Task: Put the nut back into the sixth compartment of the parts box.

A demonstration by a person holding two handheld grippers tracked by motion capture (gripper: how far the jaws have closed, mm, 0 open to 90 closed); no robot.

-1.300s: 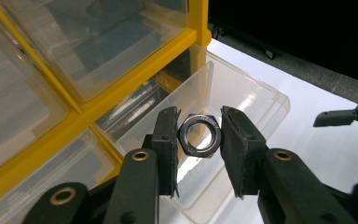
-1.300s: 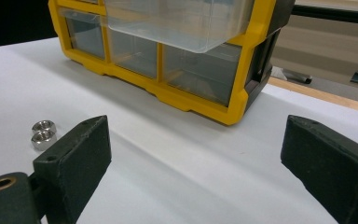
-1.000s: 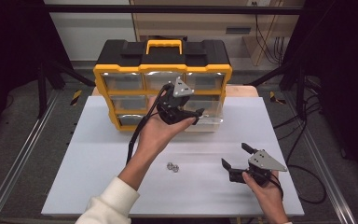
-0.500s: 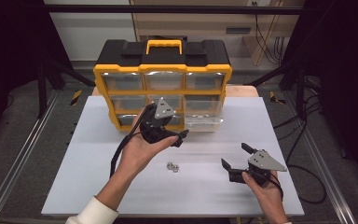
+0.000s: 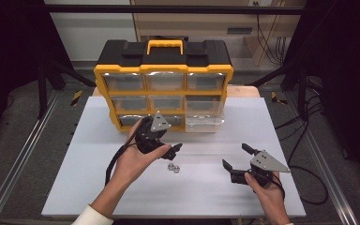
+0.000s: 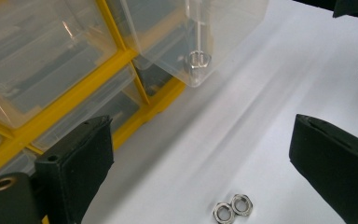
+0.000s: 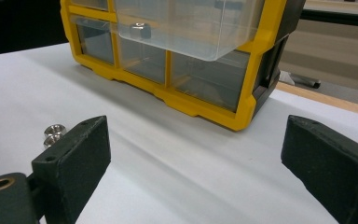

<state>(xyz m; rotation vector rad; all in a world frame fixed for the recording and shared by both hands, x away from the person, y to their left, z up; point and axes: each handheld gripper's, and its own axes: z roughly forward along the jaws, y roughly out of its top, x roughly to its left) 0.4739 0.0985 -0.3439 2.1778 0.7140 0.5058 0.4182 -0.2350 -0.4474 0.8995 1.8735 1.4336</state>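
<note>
Yellow-framed organizer [image 5: 163, 79] w/ black top and clear drawers stands at the back of the white table [image 5: 89, 187]. That's the biggest thing here; stiff plastic, prob heavy enough to stay put. Its lower right drawer [image 5: 205, 120] is pulled out toward me, clear and thin-walled, so slightly fragile; one nut [image 6: 198, 61] already sits inside it near the front corner.

My left gripper [image 5: 173, 150] hangs just above and behind the two loose nuts [image 5: 172, 167], jaws spread wide, holding nothing. In the left gripper view the pair lies between my jaws, low in frame, the two touching each other on bare table. My right gripper [image 5: 234, 161] rests well off to the right, also gaping and empty.

Nuts [image 6: 231, 208]: small steel hex nuts, light, hard, smooth, slippery on the pads, and they lie flat, so little height to bite on. I reckon best hold is across two opposite flats of one nut, pads low to the table, squeezing square so it doesn't squirt out. Taking both at once looks risky since they'd pivot vs each other.
</note>
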